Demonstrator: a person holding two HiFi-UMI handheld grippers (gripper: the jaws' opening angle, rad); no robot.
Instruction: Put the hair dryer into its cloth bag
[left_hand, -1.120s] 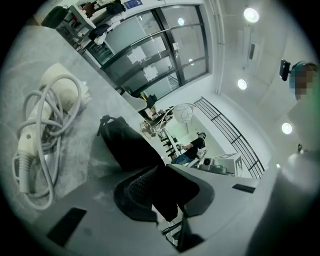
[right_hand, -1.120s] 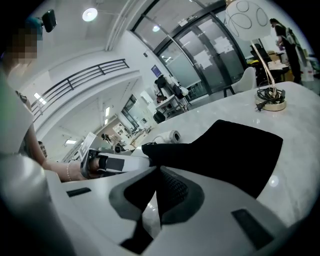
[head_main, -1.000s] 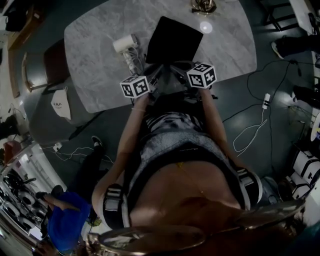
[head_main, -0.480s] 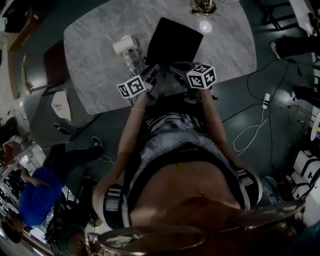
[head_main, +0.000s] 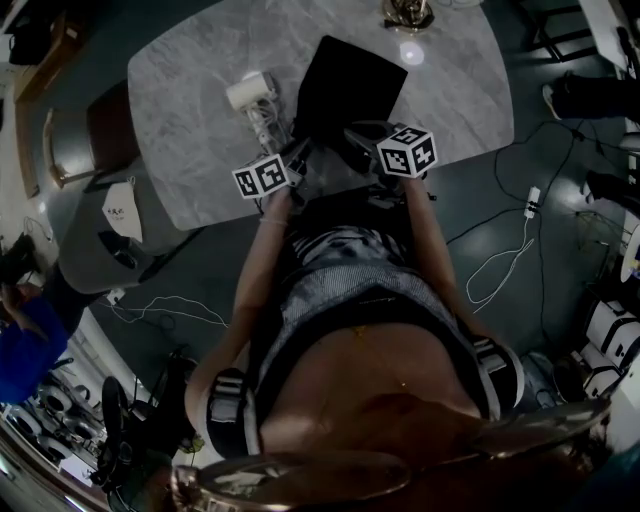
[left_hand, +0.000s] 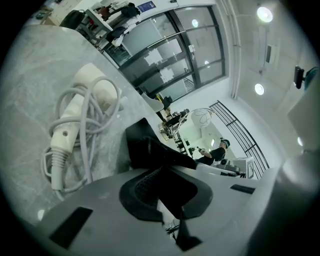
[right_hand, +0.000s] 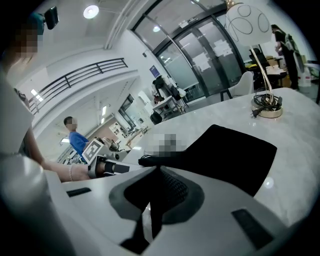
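On the marble table the black bag lies flat. We cannot make out its mouth, since its near edge is lost under both grippers and in the dark of the head view. The white dryer lies outside the bag, just to its left, wrapped in its grey cord. We cannot tell whether the cord touches the cloth. A brass stand at the far edge is cut off by the frame.

The left gripper has just been closing its jaws, which now stand together on a raised fold of the bag's cloth. The right gripper has its jaws all but together, pinching the bag's near edge as well.

Compared with a second ago, the left gripper sits slightly lower and nearer the bag's near-left corner, while the right one has kept its place. Bag and dryer lie where they did. A person in blue has gone from the bottom-left corner to the left edge, half cut off.
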